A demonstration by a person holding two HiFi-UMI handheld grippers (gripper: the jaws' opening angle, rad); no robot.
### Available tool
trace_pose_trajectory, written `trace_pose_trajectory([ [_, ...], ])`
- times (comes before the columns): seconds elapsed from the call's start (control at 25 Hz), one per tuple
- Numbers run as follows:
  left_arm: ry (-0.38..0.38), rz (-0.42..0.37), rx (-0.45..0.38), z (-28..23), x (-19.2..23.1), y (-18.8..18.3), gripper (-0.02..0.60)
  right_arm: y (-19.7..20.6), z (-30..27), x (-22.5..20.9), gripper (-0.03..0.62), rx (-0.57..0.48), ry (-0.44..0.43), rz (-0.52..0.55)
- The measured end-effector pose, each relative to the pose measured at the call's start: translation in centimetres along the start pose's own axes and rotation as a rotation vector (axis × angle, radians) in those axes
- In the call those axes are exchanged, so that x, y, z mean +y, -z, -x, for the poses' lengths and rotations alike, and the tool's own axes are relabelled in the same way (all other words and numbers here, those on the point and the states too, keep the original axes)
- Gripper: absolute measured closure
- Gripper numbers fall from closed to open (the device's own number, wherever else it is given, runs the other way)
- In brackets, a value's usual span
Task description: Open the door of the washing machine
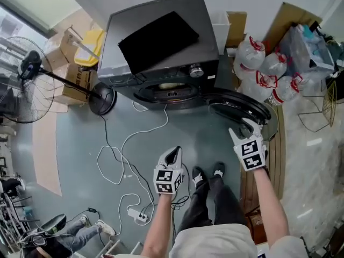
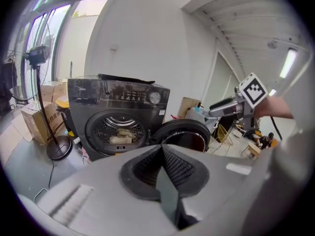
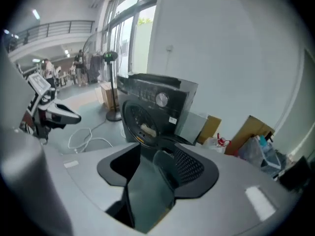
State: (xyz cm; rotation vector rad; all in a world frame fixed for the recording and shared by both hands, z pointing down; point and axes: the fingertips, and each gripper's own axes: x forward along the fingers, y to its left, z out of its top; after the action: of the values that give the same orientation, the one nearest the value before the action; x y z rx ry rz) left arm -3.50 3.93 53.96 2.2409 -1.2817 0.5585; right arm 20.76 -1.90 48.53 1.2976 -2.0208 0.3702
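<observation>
The dark grey washing machine (image 1: 161, 42) stands at the top of the head view, a black sheet lying on its lid. Its round door (image 1: 242, 107) is swung wide open to the right, and the drum mouth (image 1: 171, 93) shows laundry inside. My right gripper (image 1: 245, 129) hangs just in front of the door's near rim, fingers apart, nothing between them. My left gripper (image 1: 173, 153) is shut and empty, held over the floor well short of the machine. In the left gripper view the machine (image 2: 118, 112) and door (image 2: 182, 134) lie ahead of the closed left gripper (image 2: 161, 149).
A standing fan (image 1: 27, 74) with its round base (image 1: 102, 98) is left of the machine, beside cardboard boxes (image 1: 75, 79). A white cable (image 1: 129, 144) snakes across the floor to a power strip (image 1: 138, 215). Water bottles (image 1: 263, 69) and bags crowd the right.
</observation>
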Motion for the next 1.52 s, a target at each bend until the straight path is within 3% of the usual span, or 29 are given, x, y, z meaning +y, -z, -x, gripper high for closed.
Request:
trace_pose_trajectory([
  [0.16, -0.037, 0.030, -0.033, 3.7, 0.3, -1.9, 0.525, -2.8, 4.0, 4.7, 0.387, -0.136, -0.052, -0.189],
  [0.32, -0.065, 0.075, -0.065, 7.4, 0.0, -3.2, 0.525, -3.6, 6.9, 8.5, 0.387, -0.171, -0.075, -0.262],
  [0.52, -0.083, 0.072, -0.102, 9.6, -1.6, -4.8, 0.525, -3.6, 8.7, 9.7, 0.387, -0.189, -0.080, -0.277],
  [0.72, -0.095, 0.077, -0.111, 11.9, -2.5, -4.0, 0.525, -2.0, 10.3, 11.3, 0.387, -0.211, -0.081, -0.302],
  [0.88, -0.090, 0.074, -0.101, 12.5, -2.5, -3.2, 0.525, -1.0, 10.5, 13.2, 0.388, -0.210, -0.134, -0.278],
  [1.28, -0.065, 0.011, -0.137, 12.2, -3.4, -5.8, 0.525, -3.0, 11.1, 14.5, 0.401, -0.268, -0.144, -0.275],
  [1.52, -0.065, 0.012, -0.132, 12.5, -3.0, -5.8, 0.523, -3.7, 10.4, 16.1, 0.431, -0.267, -0.174, -0.247],
])
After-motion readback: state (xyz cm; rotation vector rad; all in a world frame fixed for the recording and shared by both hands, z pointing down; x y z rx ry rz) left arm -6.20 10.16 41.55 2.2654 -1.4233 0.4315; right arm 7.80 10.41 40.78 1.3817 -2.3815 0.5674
